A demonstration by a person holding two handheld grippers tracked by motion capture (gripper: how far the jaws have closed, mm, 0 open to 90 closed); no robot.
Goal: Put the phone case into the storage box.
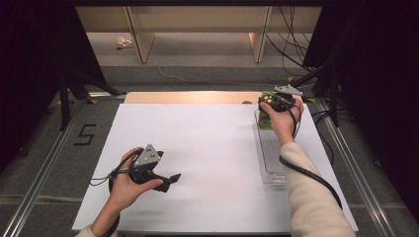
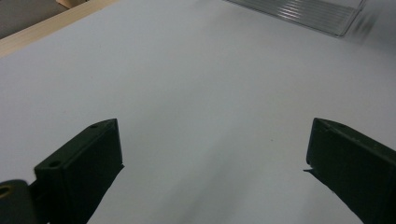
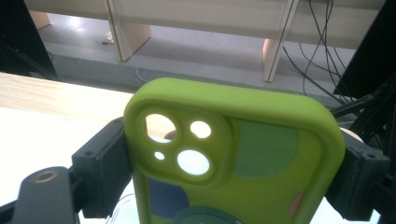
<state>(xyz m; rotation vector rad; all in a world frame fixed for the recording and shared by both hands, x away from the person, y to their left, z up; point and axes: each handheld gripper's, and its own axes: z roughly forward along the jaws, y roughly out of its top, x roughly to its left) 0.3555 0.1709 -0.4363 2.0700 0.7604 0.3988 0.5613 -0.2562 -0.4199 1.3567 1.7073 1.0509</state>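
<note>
Green phone case [image 3: 233,158] clamped between right fingers [image 3: 100,170], held over far end of clear tray [image 1: 271,158], seemingly. Left gripper [image 2: 212,163] wide open, empty, above white counter [image 1: 197,148].

- A white board [image 1: 207,163] lay on the table, with a bare wooden strip [image 1: 192,97] of the tabletop just behind its far edge.
- A clear tray [image 1: 271,153] lay lengthwise on the board's right part, running from near to far.
- The right gripper [image 1: 269,106] was over the tray's far end, with a phone case [image 3: 233,158] upright between its jaws, its edges against both pads.
- The left gripper [image 1: 170,178] was over the board's near left part, well apart from the tray, with nothing between its wide-set jaws.
- Shelf uprights [image 1: 141,42] stood on the floor behind the table, with cables [image 1: 291,49] to their right.
</note>
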